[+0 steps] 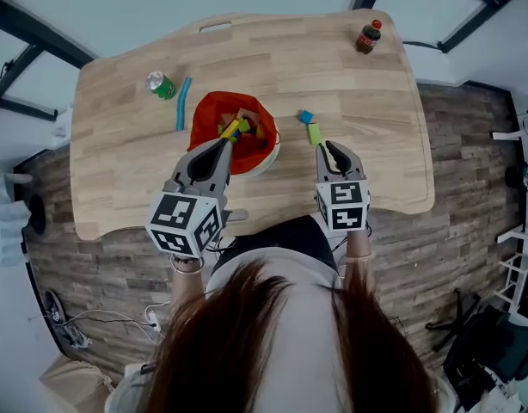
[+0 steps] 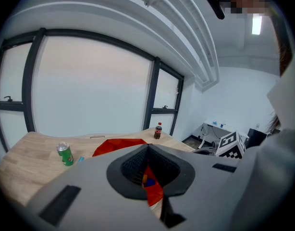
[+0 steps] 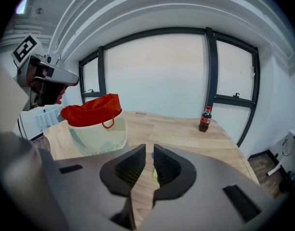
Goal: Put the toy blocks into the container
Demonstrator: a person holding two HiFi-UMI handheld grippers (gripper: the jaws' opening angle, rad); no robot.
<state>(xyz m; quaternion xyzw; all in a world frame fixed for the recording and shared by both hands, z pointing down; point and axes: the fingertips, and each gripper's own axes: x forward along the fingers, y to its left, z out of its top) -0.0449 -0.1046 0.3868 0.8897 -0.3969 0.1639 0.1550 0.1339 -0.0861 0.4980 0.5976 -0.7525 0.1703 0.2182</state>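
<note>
Right gripper view: the right gripper (image 3: 149, 150) is seen barely parted, with a thin slit between its jaws and nothing grasped. The green block (image 3: 154, 174) lies on the bench (image 3: 186, 136) just beyond. The jaws should be widened before being lowered astride it. In the head view the left gripper (image 1: 223, 144) is closed and empty over the container (image 1: 266, 163) at centre frame. Mixed blocks (image 1: 242, 127) are piled inside its red lining (image 1: 208, 114), and a blue block (image 1: 306, 116) is left outside
</note>
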